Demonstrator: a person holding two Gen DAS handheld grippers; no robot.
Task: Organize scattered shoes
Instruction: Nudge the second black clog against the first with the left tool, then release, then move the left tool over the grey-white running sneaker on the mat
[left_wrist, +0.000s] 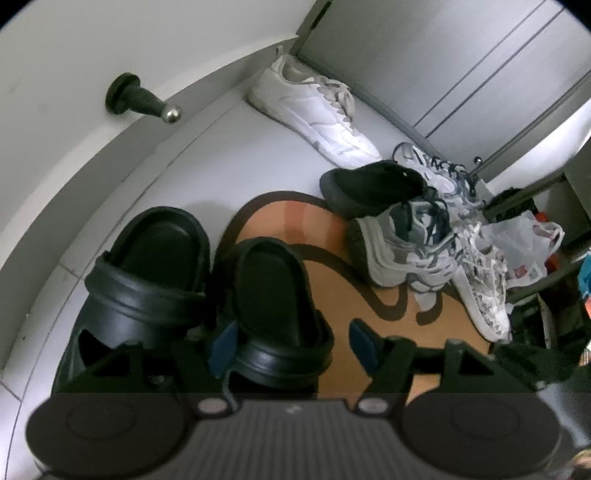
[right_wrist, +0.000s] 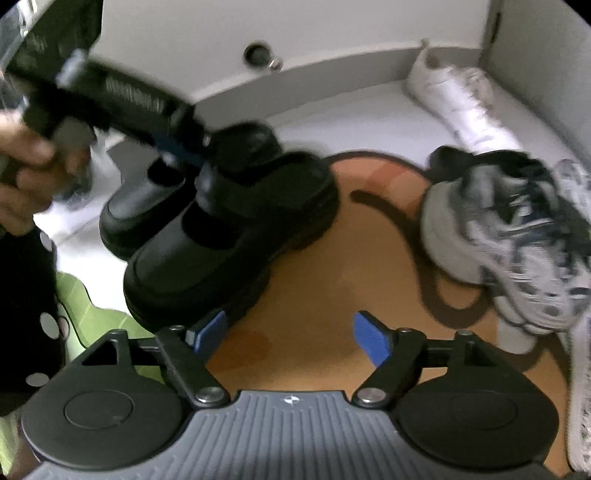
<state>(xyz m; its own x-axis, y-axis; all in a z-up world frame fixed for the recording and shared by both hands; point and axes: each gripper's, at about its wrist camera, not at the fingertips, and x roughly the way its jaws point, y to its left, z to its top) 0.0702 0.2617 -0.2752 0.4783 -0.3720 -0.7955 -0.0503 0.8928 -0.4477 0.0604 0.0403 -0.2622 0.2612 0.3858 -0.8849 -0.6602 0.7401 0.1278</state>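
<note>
Shoes: two black clogs paired side by side at the orange mat's edge.
Left gripper: released, pads straddling one clog's heel without pressing.
Right gripper: released, nothing between its jaws.
Advice: withdraw straight up, leaving the pair undisturbed.
Pile: sneakers heaped beside a plastic bag; contents unclear.

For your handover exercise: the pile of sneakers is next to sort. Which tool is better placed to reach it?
Right. The right tool is open and empty over the mat, beside the sneakers. The left tool straddles a black clog.
</note>
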